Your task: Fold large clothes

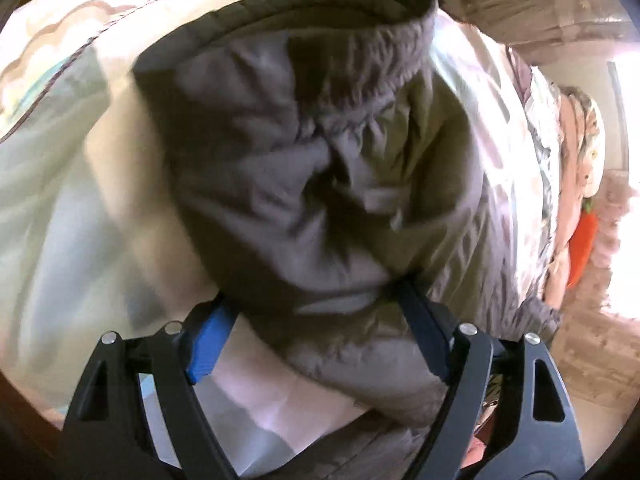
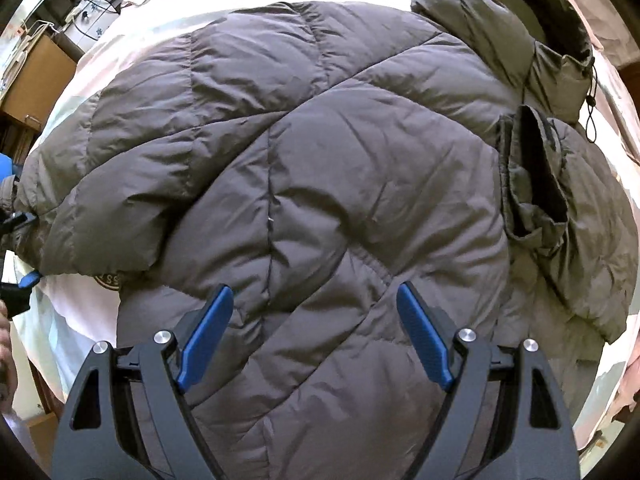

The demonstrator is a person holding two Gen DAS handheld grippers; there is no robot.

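Observation:
A large grey-brown puffer jacket (image 2: 320, 160) lies spread on a pale bedsheet (image 2: 72, 320), hood (image 2: 520, 20) at the far right. One sleeve is folded across the body. My right gripper (image 2: 314, 312) is open and empty just above the jacket's lower part. In the left wrist view, my left gripper (image 1: 316, 304) has its jaws wide apart around the bulky sleeve end (image 1: 320, 160) with its elastic cuff (image 1: 360, 52). The blue fingers (image 1: 208, 340) sit on either side of the fabric; whether they press it I cannot tell. The left gripper also shows at the left edge of the right wrist view (image 2: 20, 248).
The bed's patterned quilt (image 1: 60, 160) lies under the jacket. An orange carrot-shaped toy (image 1: 582, 248) sits by the bed's right side. Cardboard boxes (image 2: 36, 80) and a white appliance (image 2: 96, 20) stand beyond the bed's far left. Wooden floor (image 1: 592, 352) shows at the right.

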